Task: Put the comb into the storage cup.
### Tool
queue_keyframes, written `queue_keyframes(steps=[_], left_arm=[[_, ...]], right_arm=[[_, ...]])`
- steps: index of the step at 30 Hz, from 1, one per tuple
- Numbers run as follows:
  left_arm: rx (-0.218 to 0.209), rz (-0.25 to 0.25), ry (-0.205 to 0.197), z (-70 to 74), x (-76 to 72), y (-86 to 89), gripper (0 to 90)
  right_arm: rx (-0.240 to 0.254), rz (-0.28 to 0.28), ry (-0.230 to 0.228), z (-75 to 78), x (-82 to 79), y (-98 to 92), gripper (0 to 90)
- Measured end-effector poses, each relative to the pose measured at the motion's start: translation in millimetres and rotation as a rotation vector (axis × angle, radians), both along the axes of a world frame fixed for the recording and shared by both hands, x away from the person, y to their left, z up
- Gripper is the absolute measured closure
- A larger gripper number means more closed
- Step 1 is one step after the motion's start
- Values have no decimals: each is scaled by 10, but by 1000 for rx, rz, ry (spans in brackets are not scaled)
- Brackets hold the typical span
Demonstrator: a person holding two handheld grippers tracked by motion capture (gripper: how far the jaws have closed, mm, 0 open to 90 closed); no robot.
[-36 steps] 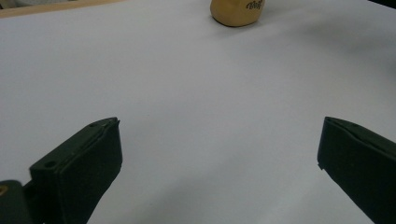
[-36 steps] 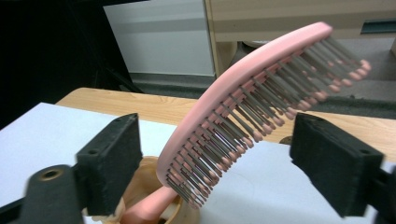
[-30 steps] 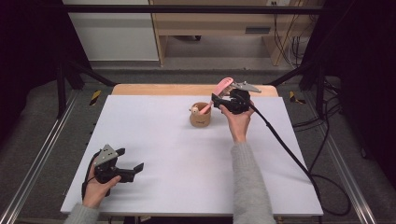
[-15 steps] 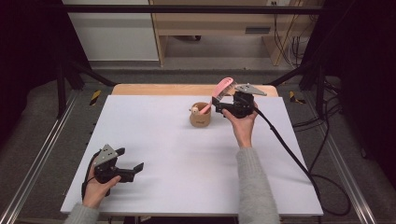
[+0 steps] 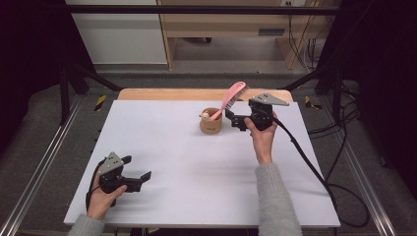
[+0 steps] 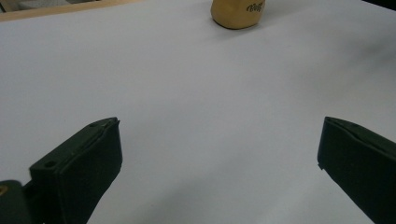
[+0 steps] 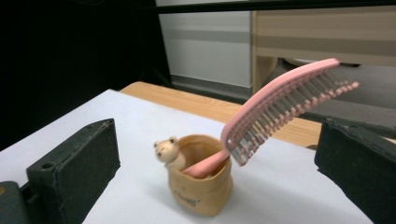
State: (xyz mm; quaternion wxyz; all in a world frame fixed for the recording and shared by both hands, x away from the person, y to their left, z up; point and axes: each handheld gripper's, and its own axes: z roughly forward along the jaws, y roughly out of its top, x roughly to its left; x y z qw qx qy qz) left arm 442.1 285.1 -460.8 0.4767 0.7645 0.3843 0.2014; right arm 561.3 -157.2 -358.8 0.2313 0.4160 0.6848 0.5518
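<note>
With the pink brush (image 5: 230, 98) standing handle-down in the tan cup (image 5: 210, 124) on the desk (image 5: 196, 182), the right claw (image 5: 235, 119), just released and empty, should probably back away.

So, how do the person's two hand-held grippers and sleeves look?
Both are black. The left hand-held gripper and the right hand-held gripper each carry a grey three-cornered plate on top. A thick black cable trails from the right one. The person wears grey knitted sleeves.
</note>
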Motion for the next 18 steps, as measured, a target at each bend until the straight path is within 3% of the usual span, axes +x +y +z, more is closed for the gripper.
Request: queue_keyframes(steps=[18], left_arm=[[-1,-6,-2,1,0,-9,0]], right_arm=[[-19,108,-11,-116,-404,-114,6]])
